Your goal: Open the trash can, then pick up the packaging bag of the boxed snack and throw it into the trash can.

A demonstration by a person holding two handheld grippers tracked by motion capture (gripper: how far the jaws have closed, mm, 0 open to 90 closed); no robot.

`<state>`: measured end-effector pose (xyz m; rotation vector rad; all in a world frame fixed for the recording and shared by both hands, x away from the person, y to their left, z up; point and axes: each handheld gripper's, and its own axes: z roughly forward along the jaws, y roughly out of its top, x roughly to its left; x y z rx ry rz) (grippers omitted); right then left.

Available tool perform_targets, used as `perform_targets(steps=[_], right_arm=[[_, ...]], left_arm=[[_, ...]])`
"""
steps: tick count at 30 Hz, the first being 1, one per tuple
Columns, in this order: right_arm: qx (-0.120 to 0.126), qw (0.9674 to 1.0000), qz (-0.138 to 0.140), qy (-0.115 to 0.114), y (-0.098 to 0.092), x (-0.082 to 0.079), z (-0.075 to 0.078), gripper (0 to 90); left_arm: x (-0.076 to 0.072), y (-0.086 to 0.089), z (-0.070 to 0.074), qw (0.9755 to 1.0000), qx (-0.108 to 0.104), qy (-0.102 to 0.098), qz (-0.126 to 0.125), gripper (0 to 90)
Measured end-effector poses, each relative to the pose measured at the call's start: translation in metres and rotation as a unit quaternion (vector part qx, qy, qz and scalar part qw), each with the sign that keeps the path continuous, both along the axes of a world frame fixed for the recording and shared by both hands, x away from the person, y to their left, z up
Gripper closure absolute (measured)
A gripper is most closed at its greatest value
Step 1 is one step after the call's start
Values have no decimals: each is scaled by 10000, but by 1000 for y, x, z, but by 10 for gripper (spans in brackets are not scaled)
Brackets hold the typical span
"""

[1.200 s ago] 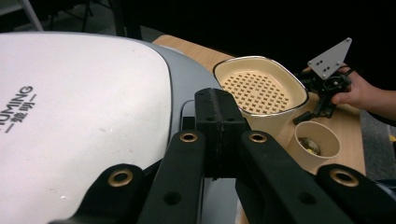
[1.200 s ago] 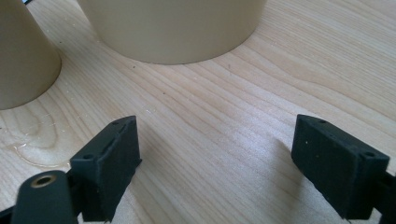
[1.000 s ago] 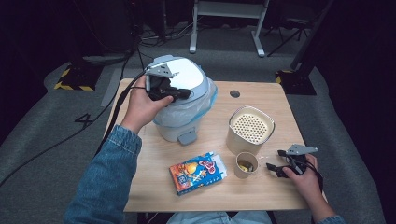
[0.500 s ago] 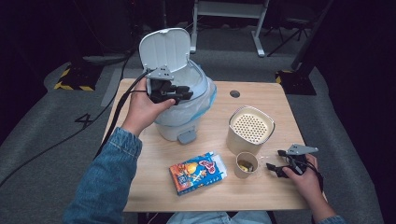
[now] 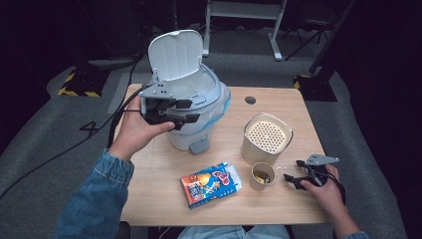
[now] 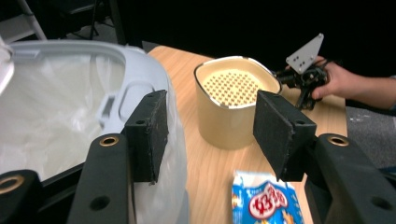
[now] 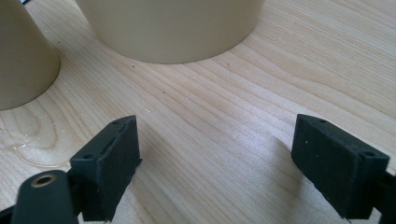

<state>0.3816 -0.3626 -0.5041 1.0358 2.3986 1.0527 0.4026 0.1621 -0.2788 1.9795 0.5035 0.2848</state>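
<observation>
A white lidded bin [image 5: 199, 94] with a plastic liner stands at the table's back left, its lid [image 5: 175, 54] raised upright. My left gripper [image 5: 191, 111] hovers at the bin's front left side; its jaws have just been opening and nothing is between them. In the left gripper view the left gripper [image 6: 210, 112] looks past the bin's rim [image 6: 140, 70] toward a beige container [image 6: 233, 102]. My right gripper [image 5: 293, 170] rests open at the table's near right. In its own view the right gripper [image 7: 219, 140] has only bare wood between its pads.
The beige container with a perforated top [image 5: 266, 137] stands right of the bin, with a small paper cup [image 5: 261, 175] in front of it. A colourful snack packet [image 5: 211, 183] lies near the front edge. A wet patch [image 7: 28, 149] marks the wood by the cup [image 7: 23, 51].
The bin's lid has swung from closed to upright. My left gripper has drawn back from the bin's top toward its front left side and its jaws have opened. The right hand stayed still.
</observation>
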Motion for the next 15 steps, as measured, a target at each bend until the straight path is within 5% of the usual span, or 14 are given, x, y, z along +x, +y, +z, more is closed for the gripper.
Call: perform_targets(steps=[8, 15], right_arm=[[147, 9999, -2, -27, -3, -3, 5, 233], [70, 9998, 144, 67, -6, -9, 27, 289]], left_arm=[[-17, 21, -29, 9998, 110, 23, 158, 439], [-27, 37, -60, 9991, 235, 137, 324, 441]])
